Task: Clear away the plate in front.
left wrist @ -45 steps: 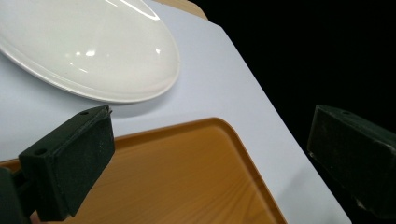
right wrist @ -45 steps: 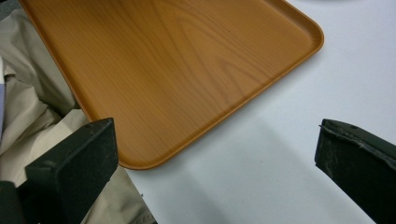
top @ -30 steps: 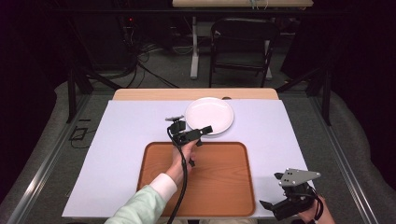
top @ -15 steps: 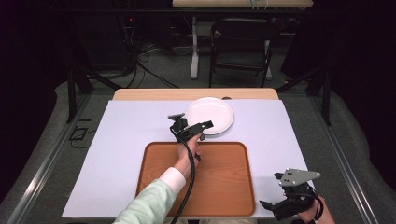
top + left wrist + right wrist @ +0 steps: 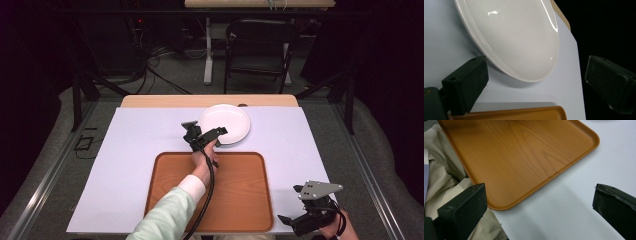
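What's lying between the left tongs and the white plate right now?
Nothing: in the left gripper view, bare pale table cover separates the open left tongs from the white plate.

Looks like a lab or recording studio setup: the desk (image 5: 150, 150) is covered with a plain white sheet, ringed by black curtains, with tangled cables (image 5: 150, 65) on grey carpet, metal stands (image 5: 82, 90) and a lone black chair (image 5: 257, 47) behind.

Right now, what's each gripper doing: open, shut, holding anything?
Left gripper: open, empty, jaws at the near rim of the white plate.
Right gripper: open, empty, beside the wooden tray.
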A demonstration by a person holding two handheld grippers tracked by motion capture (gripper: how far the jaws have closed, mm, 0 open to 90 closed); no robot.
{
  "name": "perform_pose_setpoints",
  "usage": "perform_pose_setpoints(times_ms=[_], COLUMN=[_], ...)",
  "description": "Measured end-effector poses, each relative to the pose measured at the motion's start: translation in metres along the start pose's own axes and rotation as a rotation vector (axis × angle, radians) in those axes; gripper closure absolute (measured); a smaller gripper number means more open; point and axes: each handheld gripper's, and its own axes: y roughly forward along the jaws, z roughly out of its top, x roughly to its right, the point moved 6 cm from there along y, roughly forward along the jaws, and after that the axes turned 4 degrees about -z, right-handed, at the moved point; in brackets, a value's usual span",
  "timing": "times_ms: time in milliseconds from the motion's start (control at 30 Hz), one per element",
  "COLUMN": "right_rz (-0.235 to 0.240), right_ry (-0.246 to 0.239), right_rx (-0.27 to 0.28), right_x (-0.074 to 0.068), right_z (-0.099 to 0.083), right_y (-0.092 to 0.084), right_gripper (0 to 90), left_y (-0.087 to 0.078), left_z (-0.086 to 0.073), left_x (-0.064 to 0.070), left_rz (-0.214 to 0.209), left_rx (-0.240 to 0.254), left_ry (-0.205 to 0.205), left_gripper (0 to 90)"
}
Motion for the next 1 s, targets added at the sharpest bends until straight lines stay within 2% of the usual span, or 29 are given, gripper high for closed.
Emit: perform_pose_setpoints(times_ms=[100, 133, 167, 233, 267, 300, 333, 367, 400, 433, 767, 933, 1000], right_rz=[0.000, 0.001, 0.000, 0.001, 0.001, 0.001, 0.001, 0.002, 0.002, 0.002, 0.003, 0.005, 0.006], right_ry=[0.001, -0.001, -0.002, -0.002, -0.002, -0.003, -0.003, -0.003, -0.003, -0.003, -0.005, -0.006, -0.006], right_rx=[-0.002, -0.001, 0.000, 0.000, 0.000, 0.000, 0.000, 0.001, 0.001, 0.000, 0.000, -0.001, -0.002], right_x=[0.000, 0.000, 0.000, 0.000, 0.000, 0.000, 0.000, 0.000, 0.000, 0.000, 0.000, 0.000, 0.000], right_z=[0.000, 0.000, 0.000, 0.000, 0.000, 0.000, 0.000, 0.000, 0.000, 0.000, 0.000, 0.000, 0.000], right_y=[0.000, 0.000, 0.000, 0.000, 0.000, 0.000, 0.000, 0.000, 0.000, 0.000, 0.001, 0.001, 0.001], right_gripper=[0.0, 0.0, 0.0, 0.0, 0.0, 0.0, 0.0, 0.0, 0.0, 0.0, 0.0, 0.0, 0.0], left_y=[0.002, 0.003, 0.005, 0.005, 0.005, 0.004, 0.004, 0.004, 0.004, 0.004, 0.008, 0.009, 0.010], left_z=[0.002, 0.003, 0.005, 0.008, 0.008, 0.009, 0.010, 0.010, 0.010, 0.011, 0.010, 0.010, 0.009], left_x=[0.000, -0.001, -0.004, -0.007, -0.007, -0.009, -0.013, -0.022, -0.022, -0.025, -0.027, -0.027, -0.027], left_rz=[0.003, 0.011, 0.024, 0.045, 0.045, 0.065, 0.077, 0.098, 0.098, 0.101, 0.078, 0.087, 0.091], left_rx=[0.005, 0.005, 0.006, 0.035, 0.035, 0.052, 0.047, 0.055, 0.055, 0.075, 0.093, 0.100, 0.104], left_ry=[-0.016, -0.017, -0.036, -0.047, -0.047, -0.056, -0.066, -0.105, -0.105, -0.099, -0.109, -0.110, -0.095], left_gripper=[6.2, 7.2, 8.6, 9.4, 12.6, 17.3, 17.3, 24.7, 31.1, 33.7, 42.6, 45.6, 45.9])
